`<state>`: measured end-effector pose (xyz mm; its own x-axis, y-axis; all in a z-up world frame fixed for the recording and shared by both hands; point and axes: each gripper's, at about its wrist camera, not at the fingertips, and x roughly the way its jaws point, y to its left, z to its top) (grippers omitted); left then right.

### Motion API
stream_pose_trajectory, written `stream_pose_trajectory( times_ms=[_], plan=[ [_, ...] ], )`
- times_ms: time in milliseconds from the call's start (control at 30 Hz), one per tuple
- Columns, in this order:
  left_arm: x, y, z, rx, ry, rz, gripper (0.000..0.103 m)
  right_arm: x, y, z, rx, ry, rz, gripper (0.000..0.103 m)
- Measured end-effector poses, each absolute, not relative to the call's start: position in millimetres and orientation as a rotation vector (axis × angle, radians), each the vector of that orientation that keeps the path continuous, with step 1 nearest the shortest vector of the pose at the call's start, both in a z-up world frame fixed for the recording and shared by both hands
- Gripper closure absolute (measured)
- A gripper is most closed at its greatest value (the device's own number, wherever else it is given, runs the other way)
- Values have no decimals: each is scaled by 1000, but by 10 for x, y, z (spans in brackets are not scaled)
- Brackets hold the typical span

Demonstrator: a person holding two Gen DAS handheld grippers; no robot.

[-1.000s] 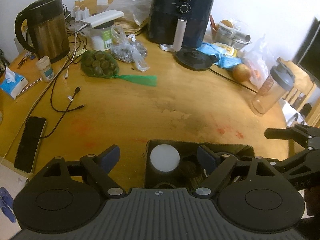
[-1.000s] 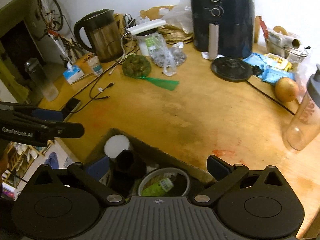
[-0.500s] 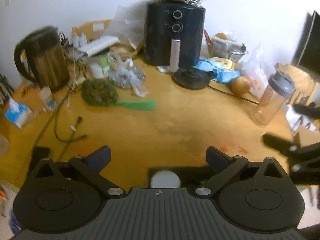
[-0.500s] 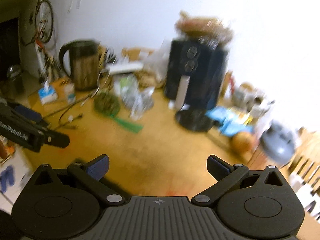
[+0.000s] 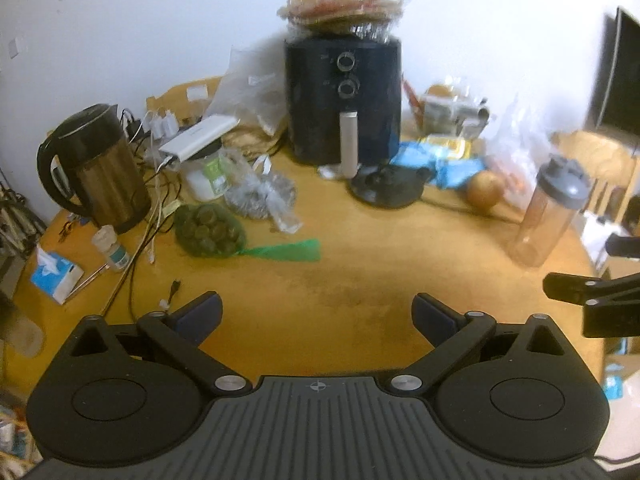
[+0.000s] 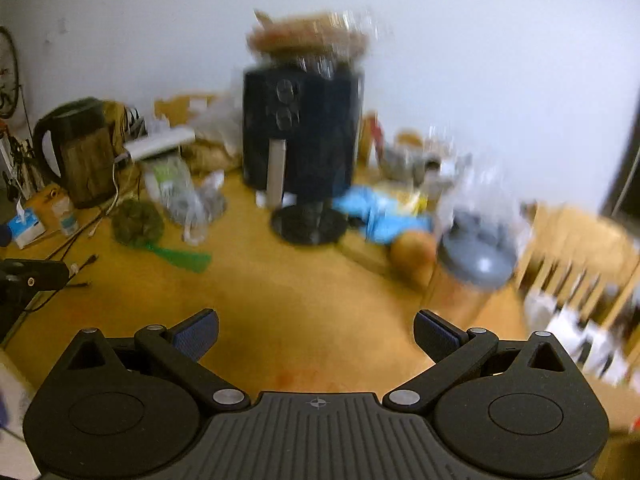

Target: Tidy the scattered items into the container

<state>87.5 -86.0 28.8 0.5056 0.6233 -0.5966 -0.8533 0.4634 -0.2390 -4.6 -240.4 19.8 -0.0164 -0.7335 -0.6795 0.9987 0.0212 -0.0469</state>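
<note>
Both hand-held grippers, left [image 5: 316,312] and right [image 6: 316,330], hover spread and empty above the counter [image 5: 360,280]; best approach the next item squarely.

Plain white wall [image 5: 120,32] behind a round wooden surface [image 5: 360,280], worn and stained mid-way. Wooden chair [image 5: 596,160] off the right edge. Dark panel [image 5: 624,72] at far right. Bicycle wheel [image 6: 8,76] by left wall. Dim indoor light.
</note>
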Motion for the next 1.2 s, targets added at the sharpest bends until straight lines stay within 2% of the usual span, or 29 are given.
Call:
stream_pose_trajectory(
  times_ms=[233,633,900,1200],
  plan=[
    [949,-817,193,-600,563,886,0,-11,-2499,31,777,767,-1461,0],
    [1059,-778,-323,-824,844,731,0,136,-2448,-513,1072,982,-1367,0],
    [1090,-874,-498,-875,949,667,0,130,-2373,-680,1152,1062,-1343,0],
    [1092,-850,-549,-901,978,647,0,148,-2360,-753,1187,1089,-1327,0]
  ],
)
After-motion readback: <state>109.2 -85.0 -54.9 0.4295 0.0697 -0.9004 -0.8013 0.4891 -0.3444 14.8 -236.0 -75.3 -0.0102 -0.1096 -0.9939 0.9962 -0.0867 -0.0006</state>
